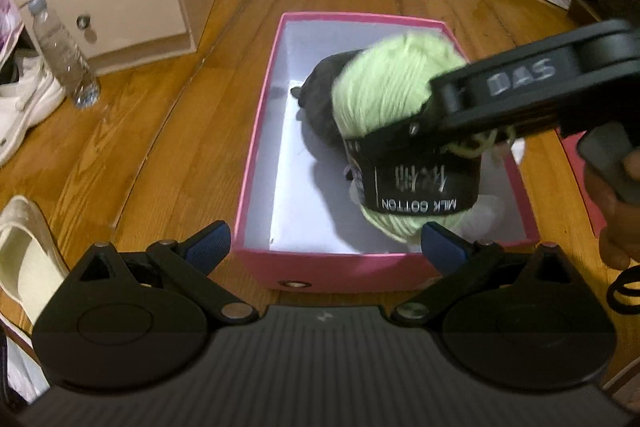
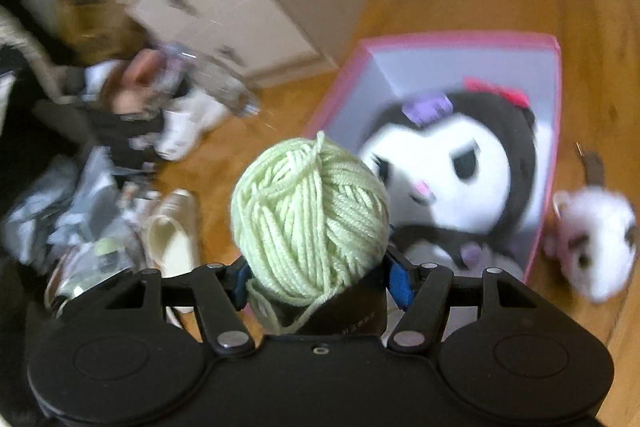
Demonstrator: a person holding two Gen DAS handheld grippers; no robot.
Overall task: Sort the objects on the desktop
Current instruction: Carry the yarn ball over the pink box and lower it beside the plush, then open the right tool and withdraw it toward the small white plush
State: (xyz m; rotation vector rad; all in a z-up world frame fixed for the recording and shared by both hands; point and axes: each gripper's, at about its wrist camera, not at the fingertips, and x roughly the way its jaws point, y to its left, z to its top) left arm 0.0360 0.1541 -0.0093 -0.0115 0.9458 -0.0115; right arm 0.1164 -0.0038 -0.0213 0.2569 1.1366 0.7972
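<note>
Carrying: I hold the yarn point(image 2: 310, 223) over the box point(image 1: 256, 163), ready to drop it in.
Right gripper point(image 2: 316, 279): clamped on the yarn at its black label.
Left gripper point(image 1: 326, 247): jaws spread wide with nothing between them, at the near wall of the box.
Yarn: in the air above the box, not yet inside.
Next move: I think I must lower it beside the plush point(image 2: 460, 163), then loosen the jaws.
Box: pink outside, white inside; it holds the plush.
Outside: a small toy point(image 2: 596, 243) lies just beside the box on the floor point(image 1: 168, 131).
</note>
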